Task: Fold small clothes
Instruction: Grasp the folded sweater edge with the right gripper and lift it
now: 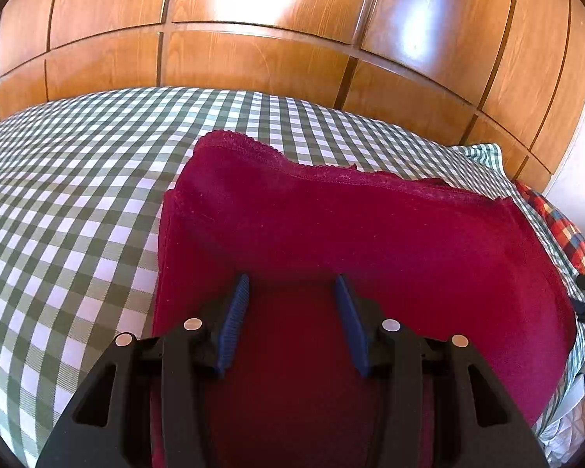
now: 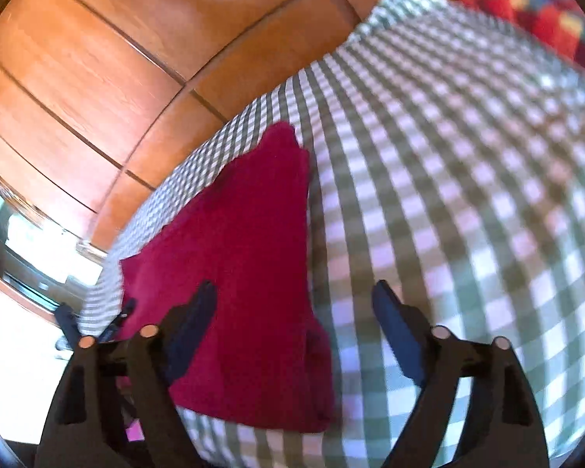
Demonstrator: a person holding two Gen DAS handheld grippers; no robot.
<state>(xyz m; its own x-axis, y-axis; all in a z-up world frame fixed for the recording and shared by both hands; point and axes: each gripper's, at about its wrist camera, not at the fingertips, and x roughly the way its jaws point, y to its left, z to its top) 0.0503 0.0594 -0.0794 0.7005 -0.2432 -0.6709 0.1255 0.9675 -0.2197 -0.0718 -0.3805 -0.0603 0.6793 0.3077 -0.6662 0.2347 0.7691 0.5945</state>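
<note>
Garment [image 1: 370,241], crimson and plush, lies on the checked sheet [image 1: 70,202], filling the centre and lower right of the left wrist frame. We note a scalloped trim along its far edge, running from upper centre toward the right, and a fold line down its left side where one layer sits over another. In the right wrist frame the garment [image 2: 245,257] occupies the centre left, narrowing to a point toward the upper centre.

Left gripper [image 1: 292,286] sits low in its frame, jaws apart, with red fabric visible between the blue pads [image 1: 236,319]; we cannot tell whether the tips touch the cloth. Right gripper [image 2: 296,292] has its jaws spread wide and holds nothing: its left finger appears over the garment, its right finger over bare sheet. That frame is blurred.

We record wooden panels [image 1: 253,58] across the top of both frames, and a red plaid cloth [image 1: 557,226] at the right edge of the left frame, beyond the sheet's corner.
</note>
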